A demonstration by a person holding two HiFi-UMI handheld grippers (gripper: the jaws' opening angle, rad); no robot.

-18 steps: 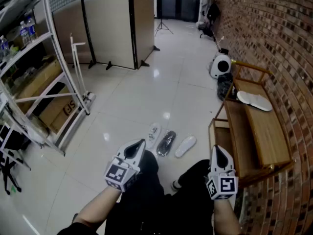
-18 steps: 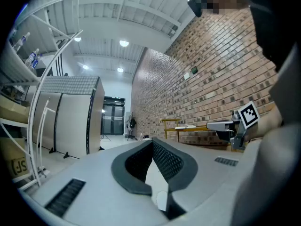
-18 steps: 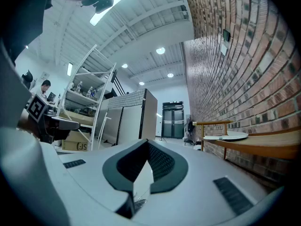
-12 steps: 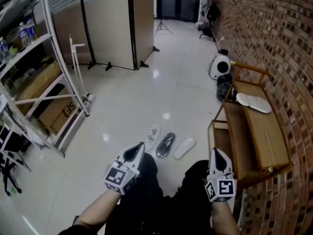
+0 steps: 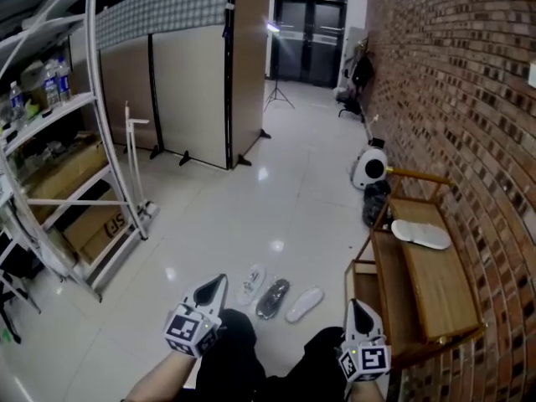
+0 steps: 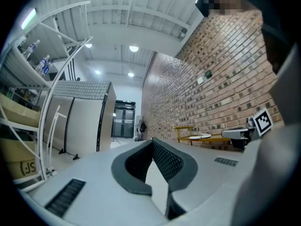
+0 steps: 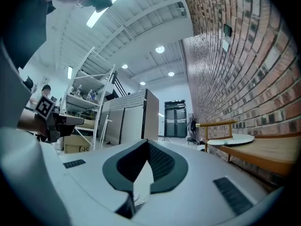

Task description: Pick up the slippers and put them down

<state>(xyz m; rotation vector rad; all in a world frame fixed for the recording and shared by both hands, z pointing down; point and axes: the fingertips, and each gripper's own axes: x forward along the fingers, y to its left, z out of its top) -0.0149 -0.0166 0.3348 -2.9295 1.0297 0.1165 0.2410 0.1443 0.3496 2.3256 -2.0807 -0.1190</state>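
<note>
**Slippers on the floor between two shut grippers, lower than both**

Three slippers lie side by side on the glossy floor, just beyond the person's knees: a left white slipper, a dark slipper in the middle and a right white slipper. Their long axes run from near to far, with the far ends leaning a little to the right. A fourth white slipper rests on the wooden surface along the brick wall, far right of the row.

The row sits between the two grippers and lower than both. The left gripper is just to the left of the left white slipper. The right gripper stands further off, to the right of the right white slipper. By my reading the left hand is the nearer one for a first pick.

Both grippers are held low and close to the body and point level toward the far end of the room. Neither gripper view shows the floor slippers. Both pairs of jaws are closed tip to tip with nothing between them. To reach a slipper, either hand would likely have to tip down, move inward and open its jaws
</note>
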